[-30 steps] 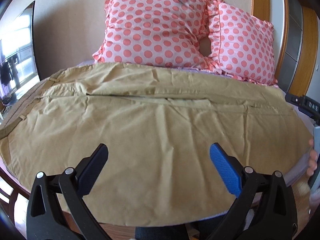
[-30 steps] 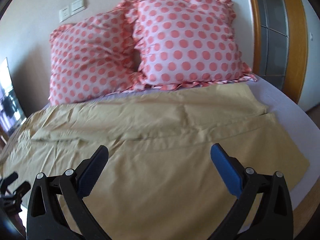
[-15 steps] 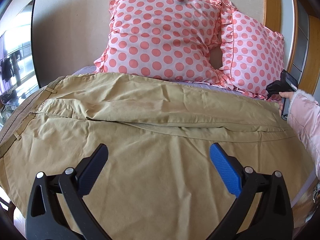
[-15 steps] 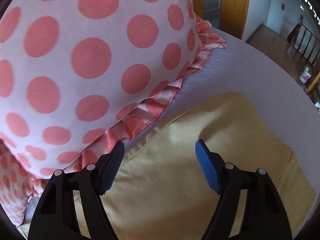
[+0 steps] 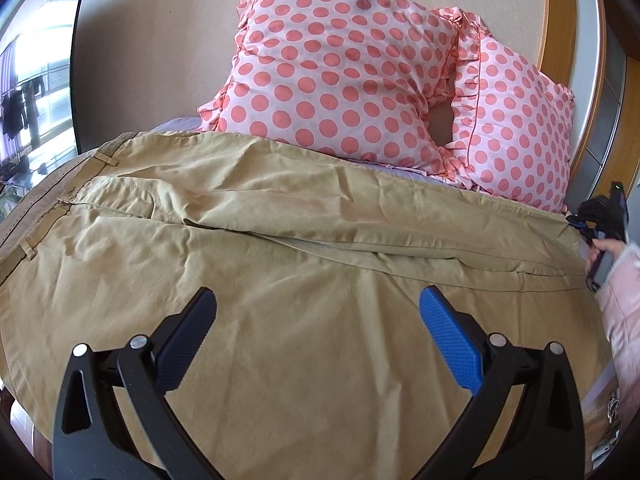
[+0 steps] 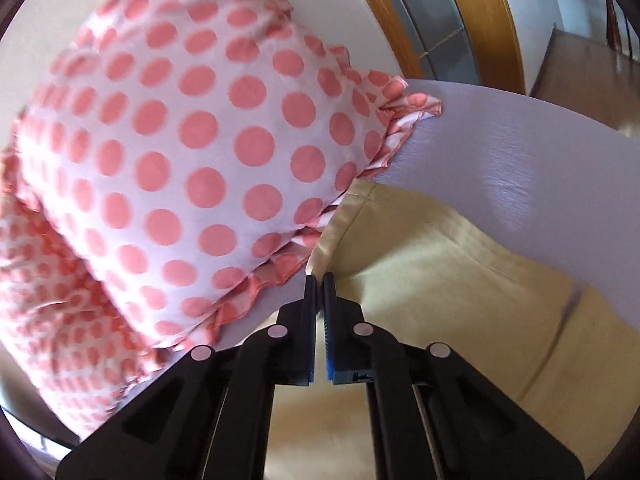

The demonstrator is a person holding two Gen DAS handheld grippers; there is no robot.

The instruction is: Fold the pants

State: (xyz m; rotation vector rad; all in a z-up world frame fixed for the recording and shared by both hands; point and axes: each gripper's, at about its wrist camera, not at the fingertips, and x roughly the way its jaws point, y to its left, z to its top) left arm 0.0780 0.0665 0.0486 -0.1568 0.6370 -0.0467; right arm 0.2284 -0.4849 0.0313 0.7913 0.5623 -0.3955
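The right tongs (image 6: 319,280), wide apart half a second ago, are now clamped on the pants' (image 5: 304,264) far hem corner just beside the right pillow (image 6: 192,152), so I judge the first fold can begin. The left tongs (image 5: 318,312) hang apart above the near leg. The pants lie spread across the bed (image 6: 500,148), below the pillows, wall behind.

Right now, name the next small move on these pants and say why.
Probably lift the right gripper and carry the far hem toward you: its jaws look shut on the pants edge beside the pillow, while the left gripper hovers open.
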